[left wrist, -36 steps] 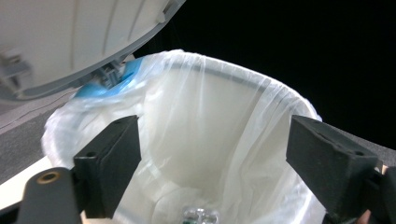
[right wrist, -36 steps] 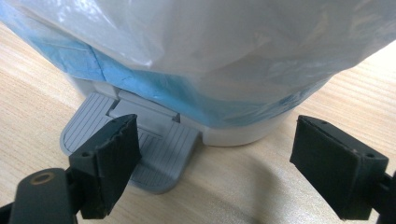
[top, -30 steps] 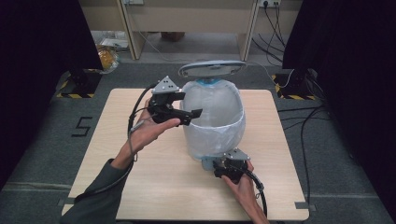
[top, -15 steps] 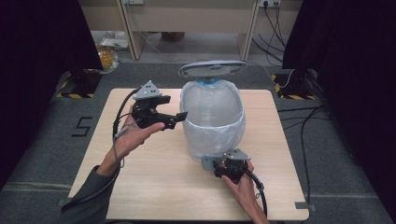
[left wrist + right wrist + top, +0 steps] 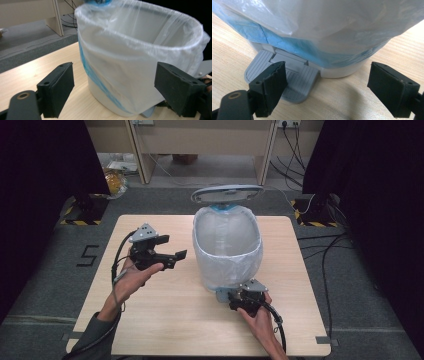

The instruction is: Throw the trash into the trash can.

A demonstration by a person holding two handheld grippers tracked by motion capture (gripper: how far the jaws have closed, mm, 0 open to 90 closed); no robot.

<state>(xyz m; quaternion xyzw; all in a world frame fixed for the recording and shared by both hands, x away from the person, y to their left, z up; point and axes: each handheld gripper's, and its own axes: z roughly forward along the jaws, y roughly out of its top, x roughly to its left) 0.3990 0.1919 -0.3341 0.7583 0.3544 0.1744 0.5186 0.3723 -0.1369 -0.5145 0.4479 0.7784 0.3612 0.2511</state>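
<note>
A pedal bin [image 5: 227, 251] stands near the middle of the wooden bench [image 5: 165, 320], its grey lid [image 5: 226, 194] tipped up and open at the far side. A clear plastic liner [image 5: 140, 50] is folded over the rim and hangs down the outside, over a blue bag layer [image 5: 294, 43] beneath it. From above, I can make out nothing inside the liner.

The right hand-held gripper [image 5: 239, 298] sits low at the front foot of the bin, its jaws spread apart, with one of them over the ribbed grey foot pedal [image 5: 297, 80]; neither pad clamps anything that I can see. The left hand-held gripper [image 5: 172, 256] hangs in the air to the bin's left, clear of it, jaws wide and empty, aimed at the bin's side.

Around the bench: dark curtains at both sides, loose cables [image 5: 330, 255] on the grey floor to the right, hazard-striped stand feet [image 5: 79, 222] at the back corners, a taped number 5 [image 5: 89, 255] on the floor at left, and pale cabinet legs [image 5: 140, 155] behind. Nothing stands between the left gripper and the bin.
</note>
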